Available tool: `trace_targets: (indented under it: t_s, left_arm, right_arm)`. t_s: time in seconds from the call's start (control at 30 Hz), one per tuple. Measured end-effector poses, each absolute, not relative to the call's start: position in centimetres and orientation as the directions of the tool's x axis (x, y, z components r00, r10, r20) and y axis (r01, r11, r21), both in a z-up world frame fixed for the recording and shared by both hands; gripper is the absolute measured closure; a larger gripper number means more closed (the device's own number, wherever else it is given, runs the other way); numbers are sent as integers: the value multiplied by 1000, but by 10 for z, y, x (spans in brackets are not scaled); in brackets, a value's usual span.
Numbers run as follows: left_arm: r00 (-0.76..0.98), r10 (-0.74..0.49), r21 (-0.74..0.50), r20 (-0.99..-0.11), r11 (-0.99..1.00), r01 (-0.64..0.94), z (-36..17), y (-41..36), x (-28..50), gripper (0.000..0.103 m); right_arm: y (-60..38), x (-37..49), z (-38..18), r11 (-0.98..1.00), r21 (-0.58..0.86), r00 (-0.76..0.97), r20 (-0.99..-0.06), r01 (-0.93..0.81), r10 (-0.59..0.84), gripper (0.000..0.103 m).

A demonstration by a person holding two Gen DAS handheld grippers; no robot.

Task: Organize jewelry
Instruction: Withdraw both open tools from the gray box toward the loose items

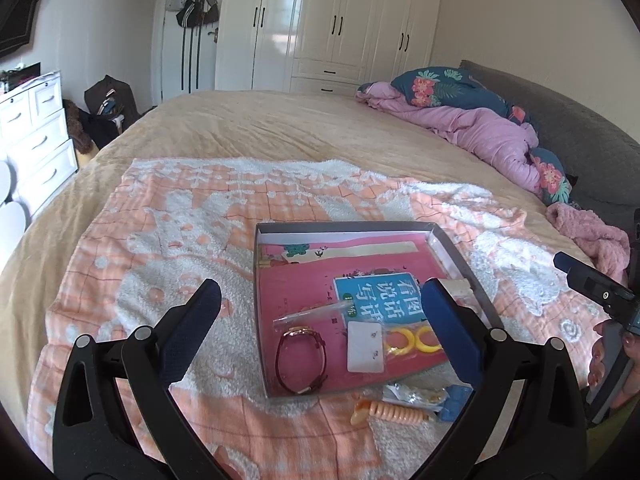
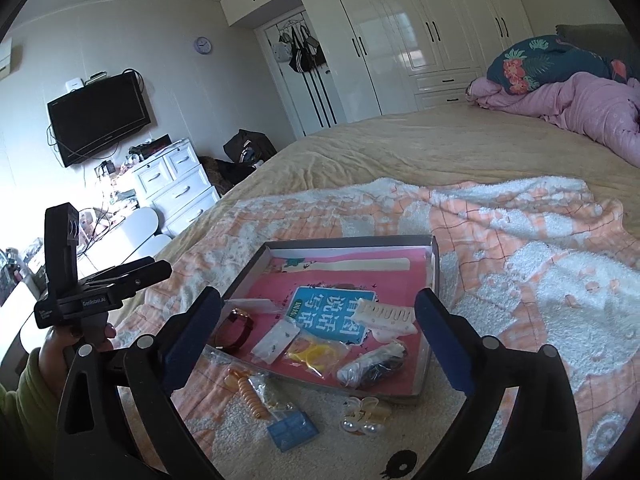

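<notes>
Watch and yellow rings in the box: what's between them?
A white earring card lies flat between the watch and the bagged yellow rings, inside the box. Left wrist view shows it best.

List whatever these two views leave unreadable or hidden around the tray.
- Bagged dark item in the tray: right wrist view, glare on the plastic hides what it is.
- Studs on the white card: left wrist view, too small to identify.
- Blue card: left wrist view, partly behind the left hand-held gripper finger.
- Book title: partly covered by the comb.
</notes>
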State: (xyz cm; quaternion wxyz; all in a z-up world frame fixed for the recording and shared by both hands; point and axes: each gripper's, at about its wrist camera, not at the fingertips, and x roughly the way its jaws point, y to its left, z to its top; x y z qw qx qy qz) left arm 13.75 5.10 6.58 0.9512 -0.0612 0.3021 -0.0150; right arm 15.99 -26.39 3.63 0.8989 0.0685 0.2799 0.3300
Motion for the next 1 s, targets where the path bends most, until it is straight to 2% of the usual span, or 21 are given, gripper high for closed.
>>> trace_targets:
  t_s: [0.53,1.0]
  left_arm:
    - [828,-66,-117,-557,993,1,77,43,102,9]
    - [806,-70,-99,-588,995,14,64,32,82,9]
  right_arm:
    - [-259,123,38,759,265,599,-484,-594,638,5]
    - [-251,105,33,752,236,576,-515,-616,634,5]
